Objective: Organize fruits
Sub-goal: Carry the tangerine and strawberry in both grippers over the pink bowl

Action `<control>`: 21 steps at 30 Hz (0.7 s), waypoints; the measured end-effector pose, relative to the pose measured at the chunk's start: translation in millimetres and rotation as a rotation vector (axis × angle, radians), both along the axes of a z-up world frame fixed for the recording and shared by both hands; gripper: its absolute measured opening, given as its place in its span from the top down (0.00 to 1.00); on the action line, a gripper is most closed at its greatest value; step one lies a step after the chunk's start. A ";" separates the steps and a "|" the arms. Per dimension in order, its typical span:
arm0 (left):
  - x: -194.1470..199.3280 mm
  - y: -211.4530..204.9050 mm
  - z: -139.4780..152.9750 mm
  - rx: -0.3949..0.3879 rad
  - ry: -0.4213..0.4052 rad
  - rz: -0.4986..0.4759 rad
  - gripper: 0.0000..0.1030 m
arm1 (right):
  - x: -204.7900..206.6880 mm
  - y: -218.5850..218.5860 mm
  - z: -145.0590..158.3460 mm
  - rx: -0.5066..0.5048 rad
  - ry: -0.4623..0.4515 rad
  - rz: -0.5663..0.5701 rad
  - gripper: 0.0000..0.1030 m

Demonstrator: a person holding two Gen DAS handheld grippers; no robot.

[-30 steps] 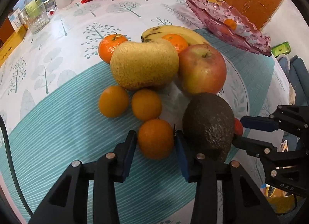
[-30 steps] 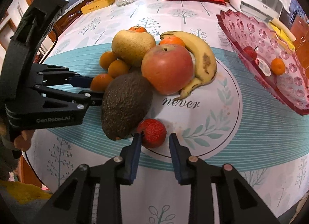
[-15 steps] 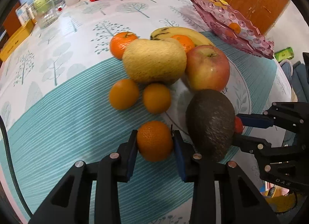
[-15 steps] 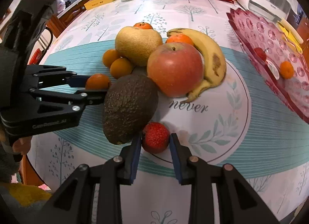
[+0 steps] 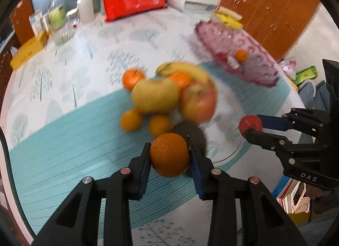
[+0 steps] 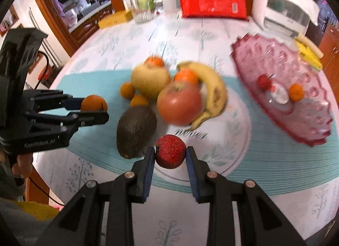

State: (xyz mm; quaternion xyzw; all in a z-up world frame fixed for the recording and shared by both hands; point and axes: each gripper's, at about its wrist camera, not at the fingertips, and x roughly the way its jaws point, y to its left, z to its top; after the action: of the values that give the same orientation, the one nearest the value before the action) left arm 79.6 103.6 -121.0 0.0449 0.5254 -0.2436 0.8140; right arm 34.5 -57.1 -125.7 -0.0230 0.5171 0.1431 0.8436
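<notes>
Fruit pile on the round table with tree-print and teal-striped cloth (image 6: 70, 140), viewed left to right. Left gripper (image 5: 169, 154) is clamped on a small round orange mandarin (image 5: 170, 154), pads pressed to both sides, fruit raised clear of the cloth. Beside it lie two loose small oranges (image 6: 127, 90), a dark pebbled avocado (image 6: 135, 128) and a large yellow-green melon-like fruit (image 6: 150, 80). Further right: red-yellow apple (image 6: 179, 104) touching a spotted yellow banana (image 6: 211, 80), with an orange (image 6: 186, 77) wedged between them. Right gripper (image 6: 170, 154) grips a small round red textured fruit (image 6: 170, 154), held above the cloth, just beside the avocado. Far right stands a scalloped pink glass tray (image 6: 313, 131) containing a red fruit (image 6: 263, 81), a small orange (image 6: 296, 92) and a pale item that cannot be identified. Background is motion-blurred
</notes>
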 end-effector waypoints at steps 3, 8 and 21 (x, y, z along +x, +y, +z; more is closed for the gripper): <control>-0.8 -16.6 24.5 -0.014 -0.044 -0.015 0.68 | -2.5 -12.3 22.7 -0.004 -0.055 -0.015 0.71; 5.6 -52.5 69.4 -0.033 -0.107 -0.040 0.68 | -3.7 -35.6 59.8 -0.048 -0.146 -0.048 0.71; 66.2 -163.4 149.5 0.010 -0.203 -0.015 0.67 | 27.2 -140.1 158.0 -0.139 -0.325 -0.186 0.71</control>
State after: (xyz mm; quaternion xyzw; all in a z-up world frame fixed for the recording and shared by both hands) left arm 145.8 -59.8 28.5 0.0771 0.4412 -0.2411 0.8609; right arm 61.8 -197.2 32.2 -0.0561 0.3828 0.0229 0.9219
